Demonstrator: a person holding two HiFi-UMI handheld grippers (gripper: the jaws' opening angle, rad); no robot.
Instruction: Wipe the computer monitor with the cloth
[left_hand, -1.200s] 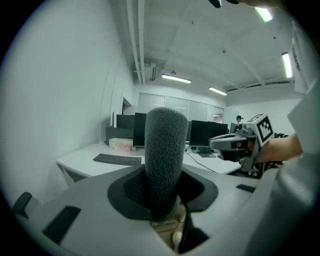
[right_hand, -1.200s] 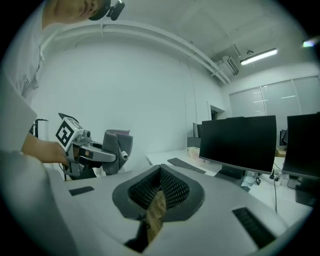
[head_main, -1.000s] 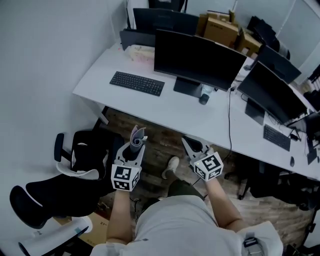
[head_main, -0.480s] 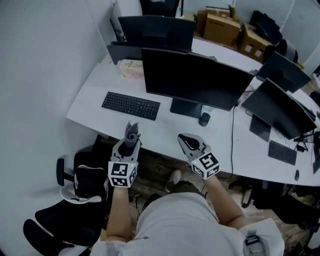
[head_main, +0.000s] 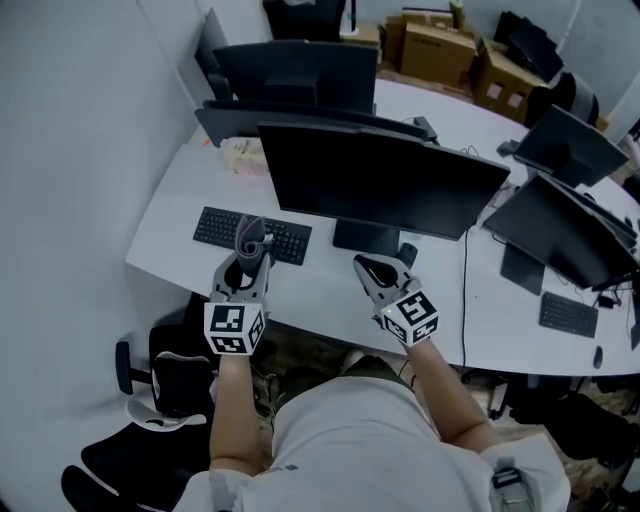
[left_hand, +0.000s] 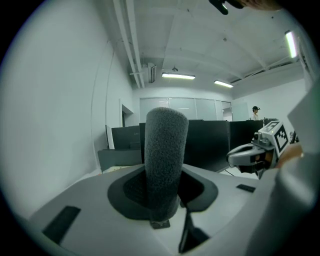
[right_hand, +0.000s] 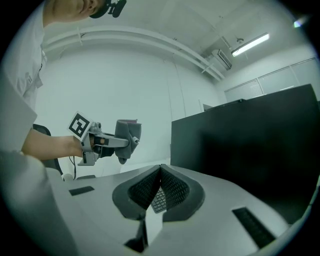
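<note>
Head view: the left gripper (head_main: 249, 262) is clamped on one grey cloth (head_main: 250, 236), which sticks up out of its jaws as a loose roll above the near end of the keyboard (head_main: 213, 227). The right gripper (head_main: 371, 268) hovers over the desk (head_main: 160, 240) edge near the mouse (head_main: 405, 253), below the monitor (head_main: 385, 185) that stands right in front of both grippers, close but not touched by either. I count four upright screens: this one, one behind it (head_main: 295, 70) and two on the right (head_main: 575, 145). There are two keyboards, the second far right (head_main: 568, 313), and one cloth.

Left gripper view: the jaws are closed tight on the cloth's (left_hand: 165, 155) lower end, and the fuzzy roll rises free above them. The dark monitor (left_hand: 210, 145) stands beyond it, with the right gripper (left_hand: 244, 155) off to the side.

Right gripper view: the ribbed pads meet with nothing between them, so this claw is empty. The monitor (right_hand: 250, 150) fills the right side, and the left gripper (right_hand: 115, 142) with the cloth (right_hand: 129, 134) shows on the left.

The cloth looks soft, light and limp, so the free end will likely fold over when pressed flat on the glass. The hold low on the roll seems right, since it leaves plenty of fabric ahead of the hard jaws. The screen is probably fragile and may rock on its single stand, so light strokes seem wise. The empty claw could steady the frame's edge.
</note>
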